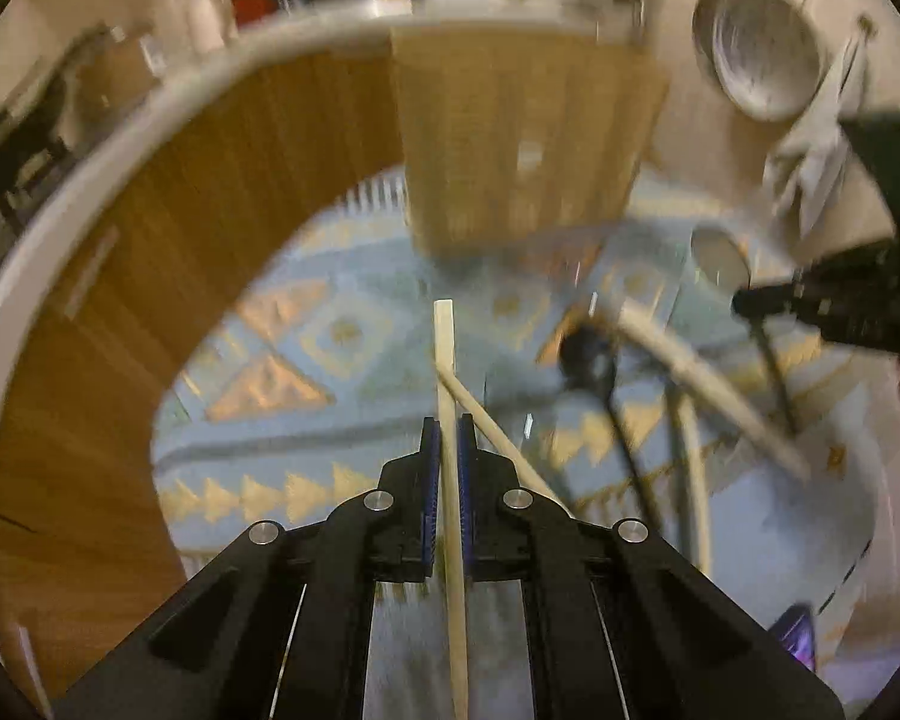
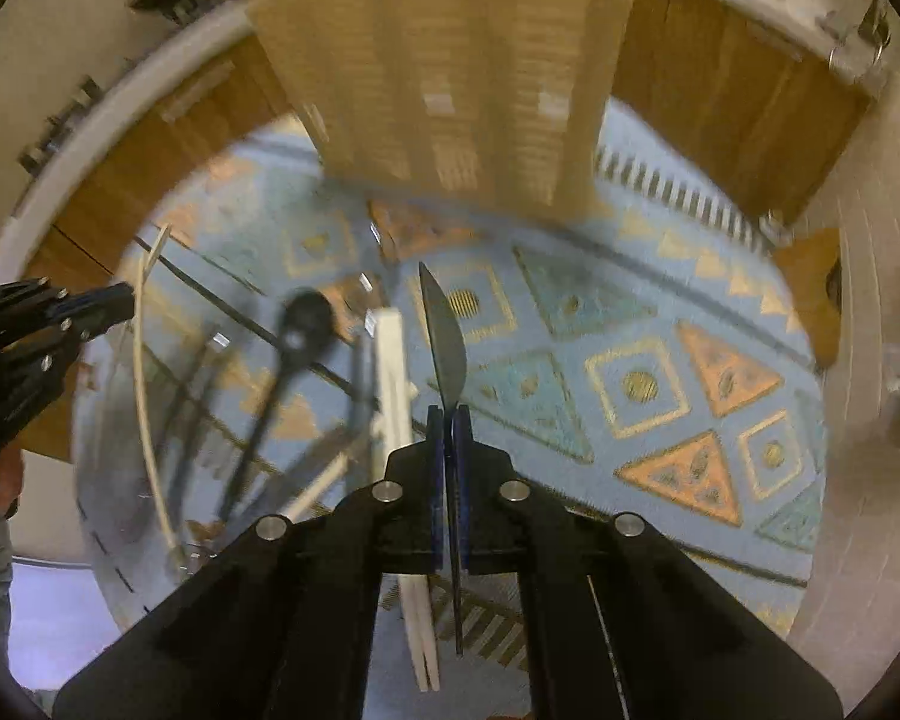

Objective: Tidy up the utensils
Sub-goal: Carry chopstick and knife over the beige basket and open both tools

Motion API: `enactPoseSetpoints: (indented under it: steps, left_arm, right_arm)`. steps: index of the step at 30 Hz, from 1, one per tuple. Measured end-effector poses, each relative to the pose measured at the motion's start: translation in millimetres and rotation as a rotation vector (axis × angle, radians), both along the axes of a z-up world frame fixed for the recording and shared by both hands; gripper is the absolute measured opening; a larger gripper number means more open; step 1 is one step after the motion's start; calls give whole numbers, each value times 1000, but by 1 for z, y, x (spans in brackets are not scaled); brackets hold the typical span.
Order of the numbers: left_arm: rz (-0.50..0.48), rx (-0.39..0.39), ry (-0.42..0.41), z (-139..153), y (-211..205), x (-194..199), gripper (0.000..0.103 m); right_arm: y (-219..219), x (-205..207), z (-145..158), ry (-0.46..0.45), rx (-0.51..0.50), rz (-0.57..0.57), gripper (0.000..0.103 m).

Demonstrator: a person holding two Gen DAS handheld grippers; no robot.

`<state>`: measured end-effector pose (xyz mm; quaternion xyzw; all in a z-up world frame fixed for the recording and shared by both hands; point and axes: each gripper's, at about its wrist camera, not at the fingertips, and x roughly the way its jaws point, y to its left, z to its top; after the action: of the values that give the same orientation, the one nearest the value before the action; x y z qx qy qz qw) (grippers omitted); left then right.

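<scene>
My left gripper [image 1: 448,429] is shut on a pale wooden chopstick [image 1: 445,360] that points forward over a glass table; a second chopstick [image 1: 498,432] crosses it at the jaws. My right gripper [image 2: 449,420] is shut on a dark spoon [image 2: 444,330], seen edge-on. A wooden utensil organizer [image 1: 522,138] with several slots stands ahead; it also shows in the right wrist view [image 2: 450,72]. A black spoon [image 2: 303,324], white chopsticks [image 2: 393,372] and dark utensils lie on the glass at left. The right gripper shows in the left view [image 1: 750,303], the left gripper in the right view [image 2: 120,300].
The glass table [image 2: 108,480] lies over a blue patterned rug [image 2: 630,384]. A curved wooden wall with white rim [image 1: 150,192] runs behind. A metal bowl [image 1: 756,54], a small round dish [image 1: 720,258] and a cloth [image 1: 816,162] are at the right. The frames are motion-blurred.
</scene>
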<state>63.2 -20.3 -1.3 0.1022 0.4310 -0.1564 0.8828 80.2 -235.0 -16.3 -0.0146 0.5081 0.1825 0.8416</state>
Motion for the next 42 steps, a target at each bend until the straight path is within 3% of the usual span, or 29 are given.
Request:
enactPoseSetpoints:
  steps: [6,10,14,18,23,32,42]
  left_arm:
    - [14,-190,-300,82,-14,-2,4]
    - [12,-292,-432,118,-27,9,4]
    - [39,-396,-589,143,-35,24,4]
    - [111,-480,-735,153,-41,54,4]
    - [202,-505,-788,143,-48,94,4]
    - [302,-381,-790,103,-62,137,4]
    - [240,-339,-741,86,-57,123,6]
  right_arm:
    - [-7,-11,70,-270,137,-19,2]
    - [-14,-11,115,-434,188,-72,2]
    - [-25,9,144,-587,241,-187,2]
    - [-31,35,155,-682,258,-269,2]
    - [-28,68,151,-770,218,-321,2]
    - [-29,117,95,-654,240,-369,2]
    - [-21,97,74,-643,222,-367,3]
